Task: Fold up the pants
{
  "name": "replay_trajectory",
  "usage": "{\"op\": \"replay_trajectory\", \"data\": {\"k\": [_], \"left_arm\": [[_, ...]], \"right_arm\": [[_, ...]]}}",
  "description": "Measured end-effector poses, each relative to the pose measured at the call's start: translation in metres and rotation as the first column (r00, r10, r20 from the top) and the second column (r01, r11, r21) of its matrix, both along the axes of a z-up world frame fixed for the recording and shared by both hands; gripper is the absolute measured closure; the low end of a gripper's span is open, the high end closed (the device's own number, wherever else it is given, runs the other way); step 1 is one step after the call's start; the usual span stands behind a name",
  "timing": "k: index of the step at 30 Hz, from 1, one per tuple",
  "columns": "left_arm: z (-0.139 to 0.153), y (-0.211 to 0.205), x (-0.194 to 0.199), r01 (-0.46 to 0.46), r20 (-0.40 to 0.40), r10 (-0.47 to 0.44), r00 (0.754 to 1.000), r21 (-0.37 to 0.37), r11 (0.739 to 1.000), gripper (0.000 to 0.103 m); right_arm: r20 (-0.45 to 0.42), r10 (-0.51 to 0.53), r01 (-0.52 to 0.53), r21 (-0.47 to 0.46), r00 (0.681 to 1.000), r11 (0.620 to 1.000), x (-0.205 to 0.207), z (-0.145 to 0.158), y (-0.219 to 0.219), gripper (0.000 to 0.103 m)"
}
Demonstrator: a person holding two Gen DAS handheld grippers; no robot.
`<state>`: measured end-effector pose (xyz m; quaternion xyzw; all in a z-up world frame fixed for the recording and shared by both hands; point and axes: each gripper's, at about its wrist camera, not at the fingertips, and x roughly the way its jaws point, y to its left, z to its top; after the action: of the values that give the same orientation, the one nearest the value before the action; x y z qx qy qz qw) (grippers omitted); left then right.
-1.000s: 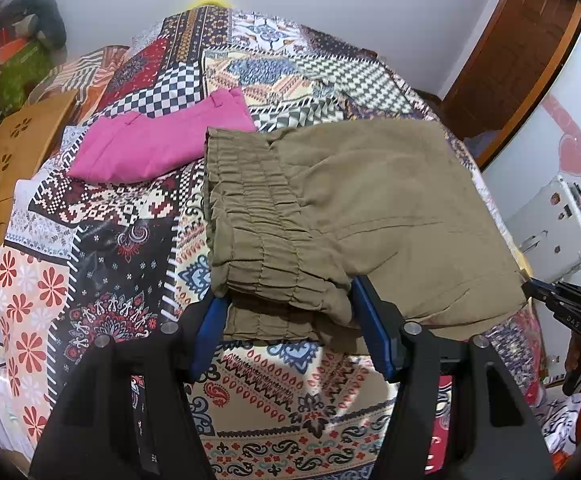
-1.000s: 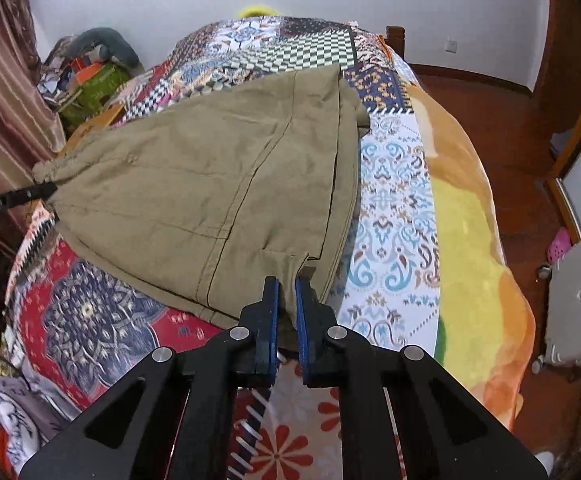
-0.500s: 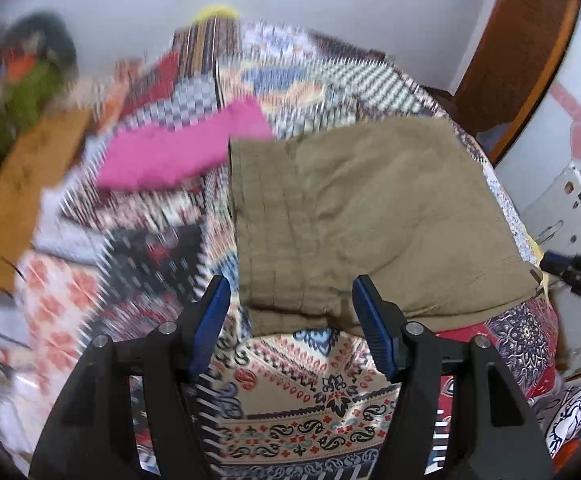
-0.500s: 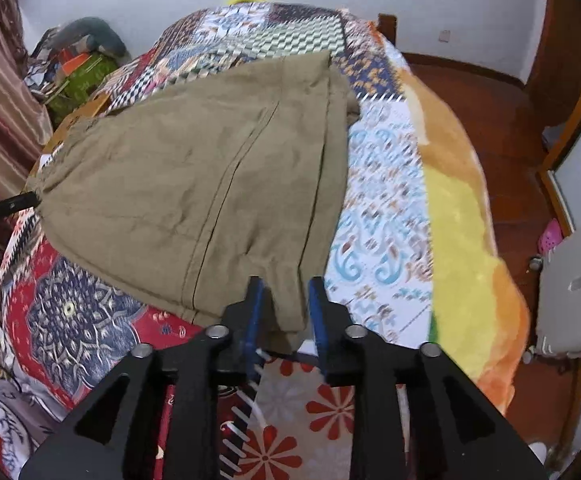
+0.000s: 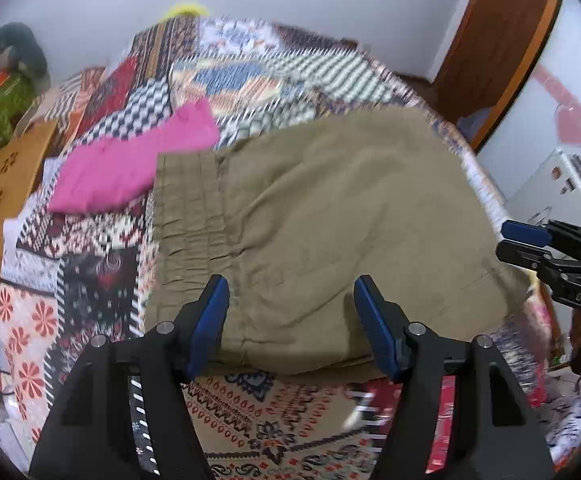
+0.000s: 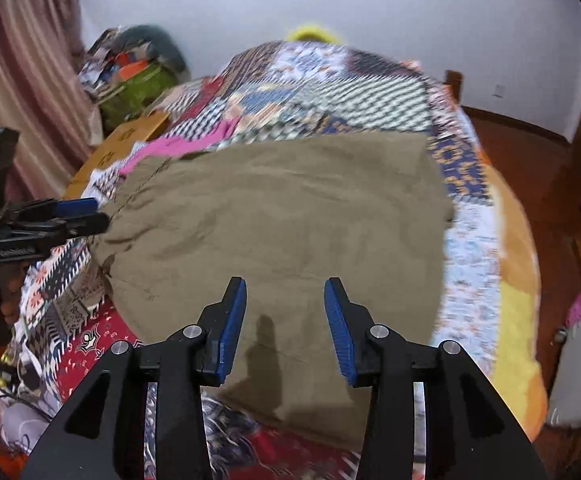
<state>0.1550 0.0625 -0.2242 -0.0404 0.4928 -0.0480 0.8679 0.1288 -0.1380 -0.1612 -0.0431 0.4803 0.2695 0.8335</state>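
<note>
The olive pants [image 5: 322, 216] lie folded flat on the patchwork bedspread [image 5: 250, 76], with the elastic waistband [image 5: 188, 208] on the left in the left wrist view. They also fill the middle of the right wrist view [image 6: 282, 216]. My left gripper [image 5: 290, 300] is open and empty, raised above the near edge of the pants. My right gripper [image 6: 285, 300] is open and empty above the opposite end. Each gripper shows in the other's view: the right one at the right edge [image 5: 530, 244], the left one at the left edge [image 6: 66, 216].
A folded pink garment [image 5: 130, 168] lies beyond the waistband. A wooden board [image 5: 6, 184] and a green bag [image 6: 138, 88] sit at the bed's left side. A white appliance [image 5: 554, 192] and a wooden door [image 5: 502, 48] are to the right.
Both grippers have let go of the pants and opened wide. They have lifted back from the cloth, which now lies flat and smoothed on the bed.
</note>
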Motion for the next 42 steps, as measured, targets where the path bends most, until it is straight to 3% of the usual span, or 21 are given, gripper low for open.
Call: {"op": "replay_trajectory", "data": {"k": [3, 7, 11, 13, 15, 21, 29, 35, 42], "left_arm": [[-0.012, 0.007, -0.007, -0.013, -0.002, 0.013, 1.0, 0.045, 0.999, 0.038], [-0.018, 0.024, -0.017, -0.03, -0.015, 0.03, 0.999, 0.014, 0.999, 0.031], [-0.031, 0.038, -0.022, -0.072, -0.061, 0.067, 0.996, -0.074, 0.995, 0.025], [-0.037, 0.044, -0.022, -0.098, -0.078, 0.088, 0.993, -0.13, 0.987, 0.025], [-0.035, 0.043, -0.025, -0.097, -0.07, 0.088, 0.994, -0.124, 0.988, 0.025], [-0.009, 0.04, -0.023, -0.087, -0.038, 0.086, 0.996, -0.038, 0.995, 0.025], [0.038, 0.051, 0.0, -0.112, 0.081, 0.11, 0.991, 0.02, 0.993, 0.025], [0.038, 0.06, 0.042, -0.137, 0.087, 0.133, 0.987, 0.039, 0.99, 0.025], [0.012, 0.072, 0.088, -0.153, 0.019, 0.153, 0.988, 0.007, 0.988, 0.025]], "right_arm": [[-0.055, 0.021, -0.023, -0.045, 0.998, 0.999, -0.004, -0.029, 0.005, 0.066], [-0.079, -0.036, 0.035, -0.01, 0.996, 0.999, -0.011, -0.038, -0.021, 0.059], [-0.108, -0.096, 0.092, -0.039, 0.99, 0.995, -0.019, -0.042, -0.05, 0.059], [-0.128, -0.109, 0.109, -0.008, 0.986, 0.994, -0.024, -0.044, -0.062, 0.059], [-0.139, -0.118, 0.121, 0.009, 0.983, 0.993, -0.025, -0.043, -0.066, 0.059], [-0.11, -0.109, 0.104, -0.049, 0.988, 0.993, -0.02, -0.031, -0.054, 0.058], [-0.007, -0.128, 0.128, -0.002, 0.992, 0.992, 0.004, 0.001, -0.059, 0.056], [0.071, -0.155, 0.155, -0.004, 0.985, 0.988, 0.042, 0.015, -0.059, 0.056], [0.109, -0.199, 0.2, 0.004, 0.974, 0.98, 0.096, 0.014, -0.065, 0.056]]}}
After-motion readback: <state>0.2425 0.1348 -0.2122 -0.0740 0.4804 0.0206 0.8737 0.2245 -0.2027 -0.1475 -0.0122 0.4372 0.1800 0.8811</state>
